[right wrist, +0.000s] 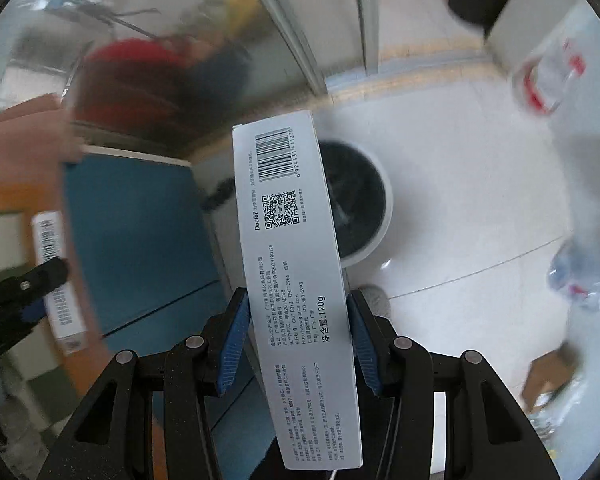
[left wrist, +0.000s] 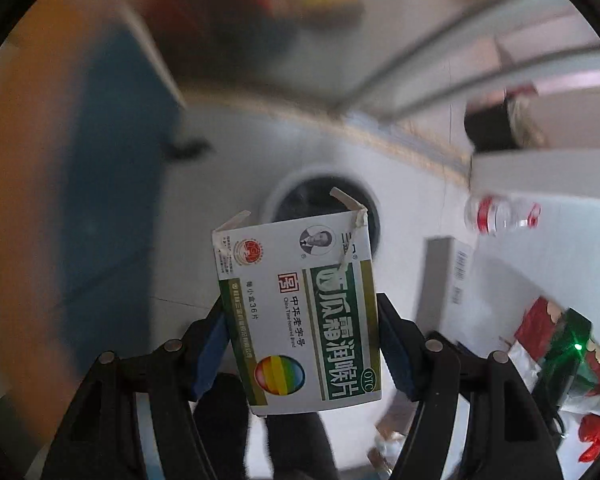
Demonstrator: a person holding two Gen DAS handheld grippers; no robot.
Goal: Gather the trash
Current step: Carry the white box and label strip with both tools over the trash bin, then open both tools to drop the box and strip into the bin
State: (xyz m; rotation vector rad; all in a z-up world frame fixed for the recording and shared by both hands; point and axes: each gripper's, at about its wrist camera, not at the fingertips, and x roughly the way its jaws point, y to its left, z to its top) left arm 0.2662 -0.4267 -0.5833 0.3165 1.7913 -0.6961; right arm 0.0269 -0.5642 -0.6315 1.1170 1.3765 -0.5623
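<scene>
Both of your grippers are clenched on cartons. Your left gripper (left wrist: 302,344) grips a green-and-white lozenge box (left wrist: 298,312) between its blue pads (left wrist: 210,354); the box stands upright with its torn top flaps open, held up in the air. Your right gripper (right wrist: 298,344) pinches a long grey toothpaste box (right wrist: 296,280) across its narrow sides, barcode end pointing away from you, tilted slightly left.

Beyond each box, down on the pale tiled floor (right wrist: 452,200), sits a round white-rimmed bin (right wrist: 364,208) with a dark inside; in the left wrist view that bin (left wrist: 324,200) lies directly behind the lozenge box's top edge. In the right wrist view your left gripper (right wrist: 24,292) shows at the left edge, carrying its box (right wrist: 58,280).

A clear plastic bottle with a red label (left wrist: 500,216) lies on the white surface to the right. Two such bottles (right wrist: 548,76) show blurred in the right wrist view. A blue panel (right wrist: 140,232) stands to the left. Red and green wrappers (left wrist: 560,352) lie at lower right in the left view.
</scene>
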